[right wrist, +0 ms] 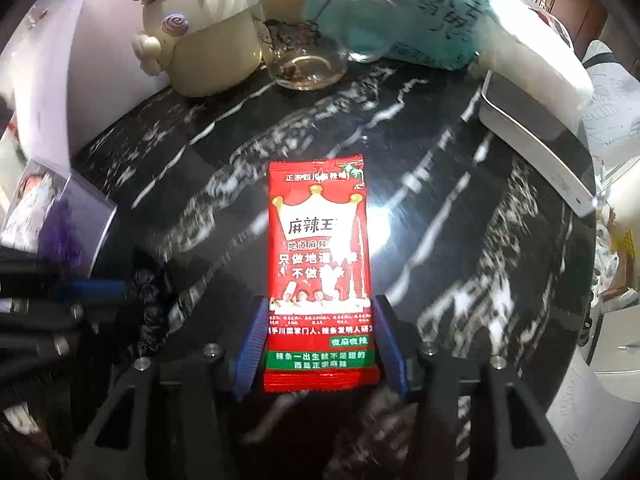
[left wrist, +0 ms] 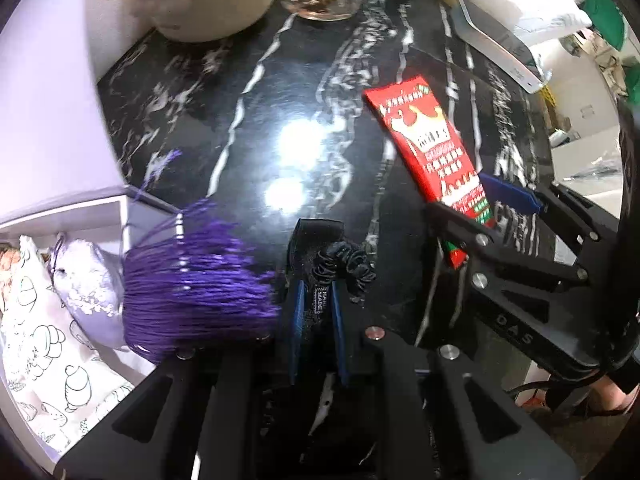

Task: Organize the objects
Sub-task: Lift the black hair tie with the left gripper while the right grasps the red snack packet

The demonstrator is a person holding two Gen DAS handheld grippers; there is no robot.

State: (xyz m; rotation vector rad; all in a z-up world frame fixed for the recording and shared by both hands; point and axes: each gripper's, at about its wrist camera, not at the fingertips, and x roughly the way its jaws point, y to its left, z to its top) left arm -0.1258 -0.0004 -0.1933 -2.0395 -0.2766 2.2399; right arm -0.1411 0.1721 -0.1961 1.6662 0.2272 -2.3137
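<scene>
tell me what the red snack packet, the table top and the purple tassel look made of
Red snack packet: thin glossy plastic film, judging by its sheen and crimped ends.
Table top: polished black stone with white veins, or a print of it; it mirrors the lamps.
Purple tassel: fine silky thread, with loose strands fanning out.

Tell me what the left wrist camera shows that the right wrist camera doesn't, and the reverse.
Only the left wrist view: the open white box with a lilac sachet and a printed pouch inside, and the left gripper shut on a black hair tie with a purple tassel beside it.

Only the right wrist view: the red snack packet's printed front and the teal bag.

Both: the black marble table, the cream pot, the right gripper straddling the packet.
</scene>
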